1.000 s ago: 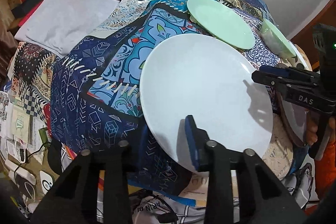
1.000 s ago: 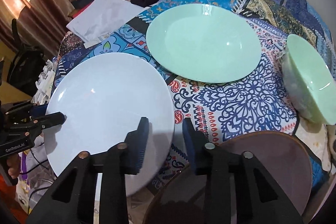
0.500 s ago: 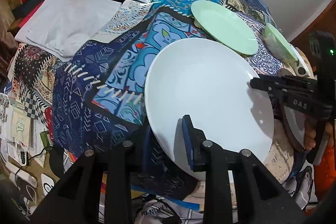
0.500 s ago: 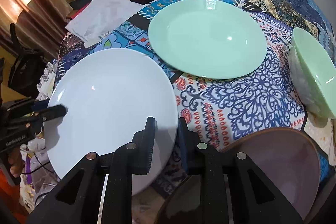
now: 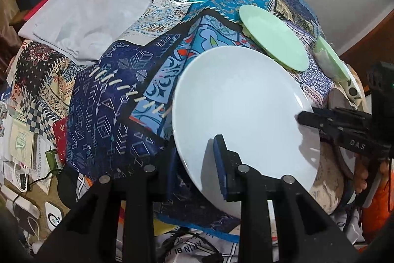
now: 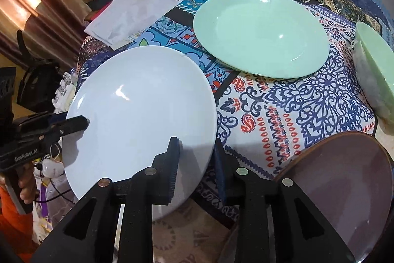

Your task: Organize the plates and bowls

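Patchwork cloth (image 5: pixel 118 115) — white plate (image 5: pixel 241 100) now tilted

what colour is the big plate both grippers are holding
White, a plain round glossy plate with no pattern; the right wrist view shows it best.

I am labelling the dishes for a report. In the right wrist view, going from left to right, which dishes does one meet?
white plate → green plate → brown plate → green bowl. The brown plate and the green bowl overlap a little in left-right extent; the bowl reaches farthest right.
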The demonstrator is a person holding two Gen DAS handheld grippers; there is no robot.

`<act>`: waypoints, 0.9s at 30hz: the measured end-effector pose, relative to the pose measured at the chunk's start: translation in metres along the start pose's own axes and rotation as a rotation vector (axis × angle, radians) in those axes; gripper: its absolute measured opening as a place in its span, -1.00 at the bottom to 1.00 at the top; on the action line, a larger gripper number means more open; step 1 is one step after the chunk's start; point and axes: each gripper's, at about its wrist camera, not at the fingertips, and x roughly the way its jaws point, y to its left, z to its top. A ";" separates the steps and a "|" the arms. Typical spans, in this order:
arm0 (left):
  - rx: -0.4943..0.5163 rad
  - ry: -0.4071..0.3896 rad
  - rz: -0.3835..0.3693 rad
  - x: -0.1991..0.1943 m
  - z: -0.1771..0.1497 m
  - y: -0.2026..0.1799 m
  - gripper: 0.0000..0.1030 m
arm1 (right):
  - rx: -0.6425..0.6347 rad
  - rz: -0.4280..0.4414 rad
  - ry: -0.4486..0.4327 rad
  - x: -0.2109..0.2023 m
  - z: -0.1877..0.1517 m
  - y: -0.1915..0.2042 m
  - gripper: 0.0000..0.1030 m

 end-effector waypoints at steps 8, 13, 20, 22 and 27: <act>0.024 -0.012 0.025 -0.001 -0.002 -0.007 -0.41 | 0.004 -0.031 -0.020 -0.002 -0.002 0.005 -0.50; 0.022 -0.022 0.033 -0.005 -0.001 -0.010 -0.41 | 0.018 -0.042 -0.053 -0.013 -0.004 0.003 -0.50; 0.047 -0.073 0.027 -0.020 0.003 -0.025 -0.41 | 0.036 -0.055 -0.119 -0.039 -0.010 -0.004 -0.50; 0.058 -0.085 0.025 -0.024 0.006 -0.032 -0.41 | 0.046 -0.060 -0.137 -0.048 -0.012 -0.009 -0.50; 0.098 -0.113 0.006 -0.035 0.012 -0.052 -0.41 | 0.073 -0.070 -0.186 -0.073 -0.021 -0.018 -0.50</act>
